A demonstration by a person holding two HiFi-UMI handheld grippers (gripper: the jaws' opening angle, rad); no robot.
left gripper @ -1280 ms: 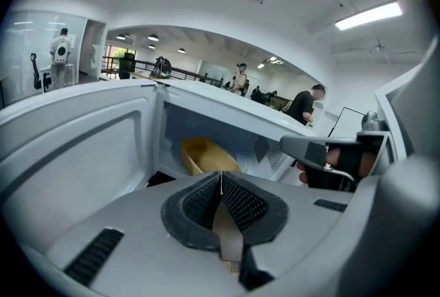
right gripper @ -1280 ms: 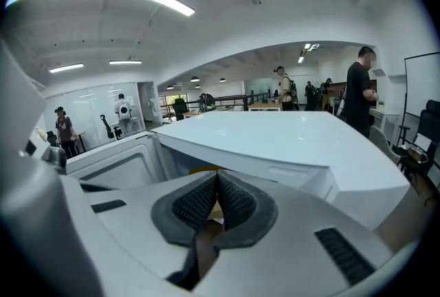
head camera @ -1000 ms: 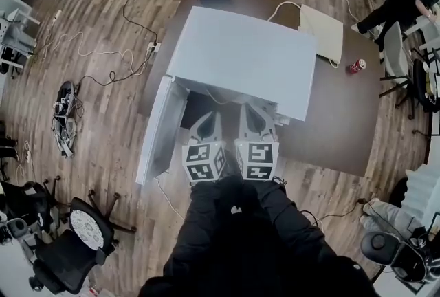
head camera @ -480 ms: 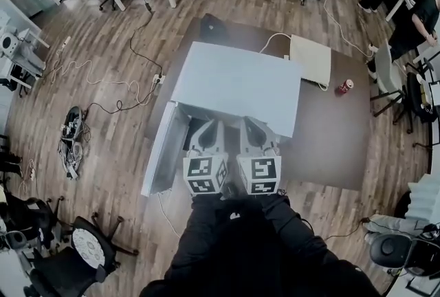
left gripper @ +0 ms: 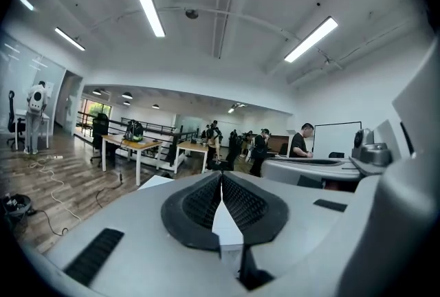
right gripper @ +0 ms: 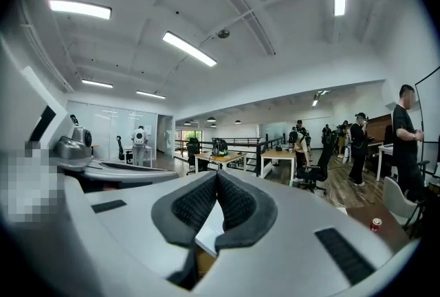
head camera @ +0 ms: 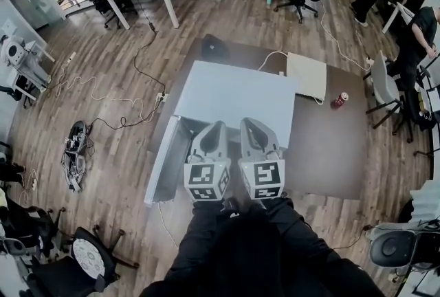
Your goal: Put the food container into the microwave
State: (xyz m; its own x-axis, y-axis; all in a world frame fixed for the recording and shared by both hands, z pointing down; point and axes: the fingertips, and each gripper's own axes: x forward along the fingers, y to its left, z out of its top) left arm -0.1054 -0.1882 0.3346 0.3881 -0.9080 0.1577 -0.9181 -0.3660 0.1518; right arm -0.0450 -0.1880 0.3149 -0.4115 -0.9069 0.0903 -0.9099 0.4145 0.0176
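Both claws have lifted: left claw and right claw closed, empty, over microwave front; open door leftward, red can well right.

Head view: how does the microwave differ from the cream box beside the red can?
The microwave is the larger, pale white; the cream box is smaller and yellowish. The microwave's door stands open at the view's left; the cream box lies flat and shows no opening. The microwave sits nearer the camera; the cream box is farther back, by the red can. Both are rectangular and rest on the dark table.
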